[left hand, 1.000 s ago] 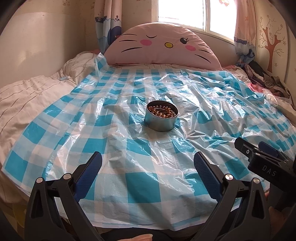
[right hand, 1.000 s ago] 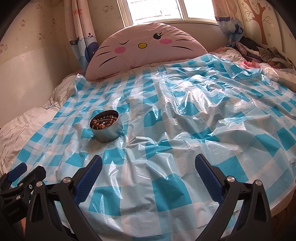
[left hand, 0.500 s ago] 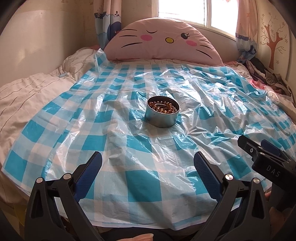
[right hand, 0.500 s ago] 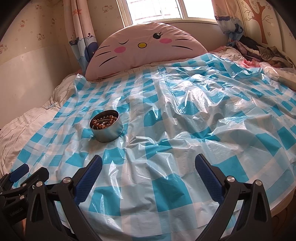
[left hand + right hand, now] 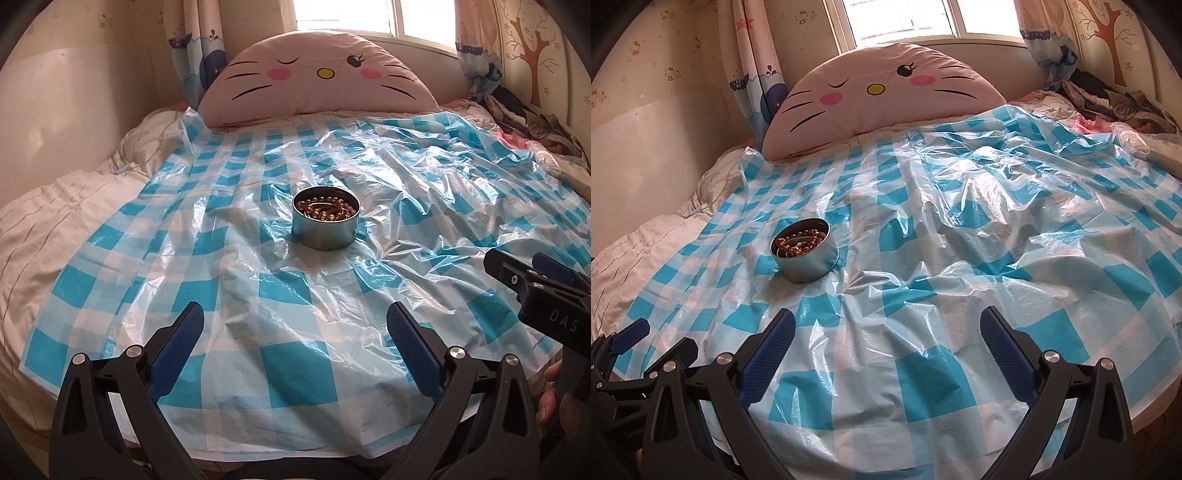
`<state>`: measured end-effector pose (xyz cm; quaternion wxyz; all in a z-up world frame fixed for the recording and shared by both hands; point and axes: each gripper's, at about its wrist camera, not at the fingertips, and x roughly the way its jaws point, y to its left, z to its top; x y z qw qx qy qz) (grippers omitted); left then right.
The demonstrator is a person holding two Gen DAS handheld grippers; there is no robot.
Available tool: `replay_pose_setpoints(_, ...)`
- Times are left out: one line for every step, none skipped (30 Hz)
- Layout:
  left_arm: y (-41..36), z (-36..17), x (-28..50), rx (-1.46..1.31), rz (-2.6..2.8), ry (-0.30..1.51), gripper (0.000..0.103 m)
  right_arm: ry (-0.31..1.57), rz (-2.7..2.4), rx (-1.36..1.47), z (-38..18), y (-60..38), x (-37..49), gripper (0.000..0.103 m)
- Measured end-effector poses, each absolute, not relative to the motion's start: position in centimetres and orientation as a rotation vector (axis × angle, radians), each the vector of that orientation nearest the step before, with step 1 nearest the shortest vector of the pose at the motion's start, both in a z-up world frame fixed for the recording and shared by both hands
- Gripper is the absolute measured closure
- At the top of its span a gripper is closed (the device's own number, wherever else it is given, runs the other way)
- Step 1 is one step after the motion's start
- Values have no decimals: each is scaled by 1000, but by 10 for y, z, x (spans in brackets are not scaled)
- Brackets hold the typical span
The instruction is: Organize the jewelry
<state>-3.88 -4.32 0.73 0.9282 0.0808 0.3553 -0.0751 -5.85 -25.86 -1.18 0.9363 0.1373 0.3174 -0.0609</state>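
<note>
Sitting upright, mouth up, the round tin (image 5: 325,223) holds beads (image 5: 325,210); both grippers' fingers gape wide, empty.

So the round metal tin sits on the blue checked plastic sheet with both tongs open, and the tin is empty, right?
Not quite. The round metal tin is not empty: it holds brown beads, as both wrist views show. The rest stands: it sits on the blue checked plastic sheet, and the left tongs and right tongs are both open.
</note>
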Motion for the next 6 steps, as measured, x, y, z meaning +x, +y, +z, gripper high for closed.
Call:
replay_pose_setpoints(-41, 7, -38, 149, -155, 736, 8, 648, -124, 280, -12, -259, -58, 7)
replay_pose_setpoints(-40, 7, -39, 137, -153, 734, 8, 648, -125, 280, -12, -259, -59, 7)
replay_pose_setpoints(-38, 7, -40, 128, -151, 726, 8, 648, -124, 280, -12, -259, -58, 7)
replay_pose_setpoints(-38, 8, -42, 124, -152, 718, 8, 648, -124, 280, -12, -259, -58, 7)
replay_pose_setpoints(-38, 8, -43, 122, -154, 712, 8, 648, -124, 280, -12, -259, -58, 7)
replay_pose_setpoints(-38, 8, -44, 123, -155, 706, 8, 648, -123, 280, -12, -260, -58, 7)
